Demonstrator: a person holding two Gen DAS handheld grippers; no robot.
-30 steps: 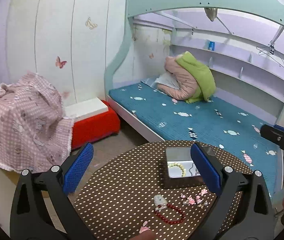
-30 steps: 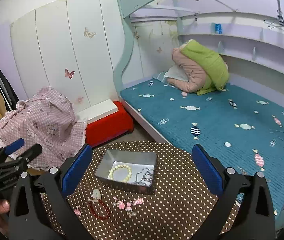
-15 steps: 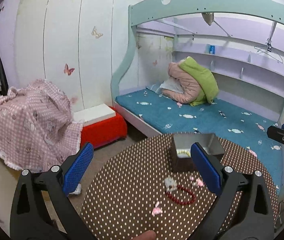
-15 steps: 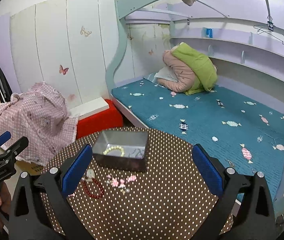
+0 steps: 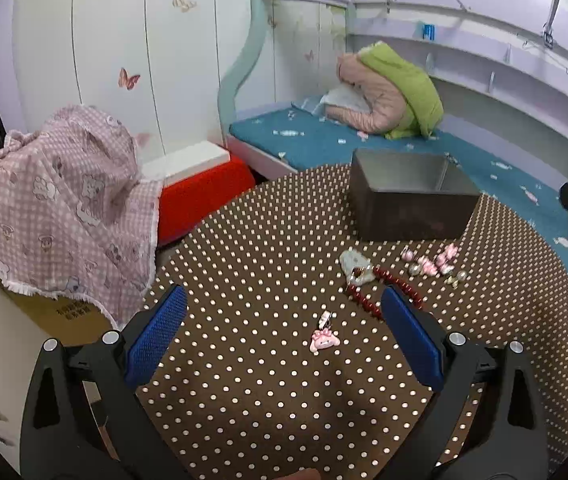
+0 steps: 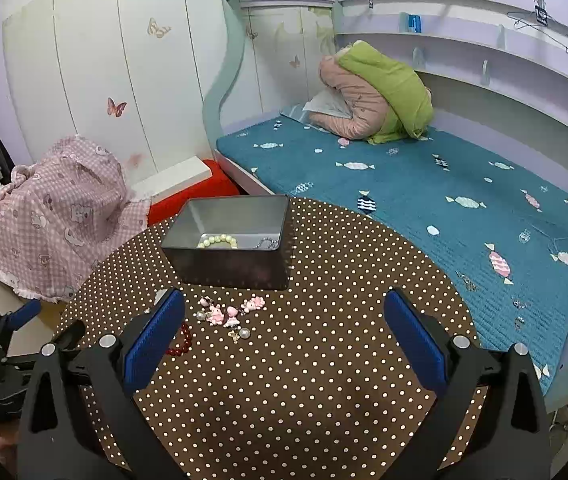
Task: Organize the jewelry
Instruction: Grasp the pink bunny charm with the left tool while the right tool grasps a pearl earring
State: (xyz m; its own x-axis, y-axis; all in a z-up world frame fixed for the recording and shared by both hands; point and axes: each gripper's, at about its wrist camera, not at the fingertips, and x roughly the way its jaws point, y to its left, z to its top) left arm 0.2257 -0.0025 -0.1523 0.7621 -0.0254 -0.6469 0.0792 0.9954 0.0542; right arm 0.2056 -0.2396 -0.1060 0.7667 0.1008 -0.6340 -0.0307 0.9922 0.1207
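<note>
Left claw (image 5: 284, 332) jaws apart, empty; pink charm (image 5: 323, 339) lies on the dotted surface (image 5: 244, 264) between them. Red bead bracelet (image 5: 379, 284) just beyond its right finger. Right claw (image 6: 284, 336) apart, empty. Metal tin (image 6: 230, 236) farther back holds a pearl bracelet (image 6: 218, 241).

A tin (image 6: 230, 242) stands toward the far side of the worktop (image 6: 323, 360), with a bracelet (image 6: 217, 241) and a chain (image 6: 266, 243) inside it. Just before the tin lie small charms (image 6: 230, 314), a string of beads (image 5: 383, 290) to their left, and one charm (image 5: 323, 338) apart, nearer. Behind the worktop is a bed (image 6: 423, 196).
</note>
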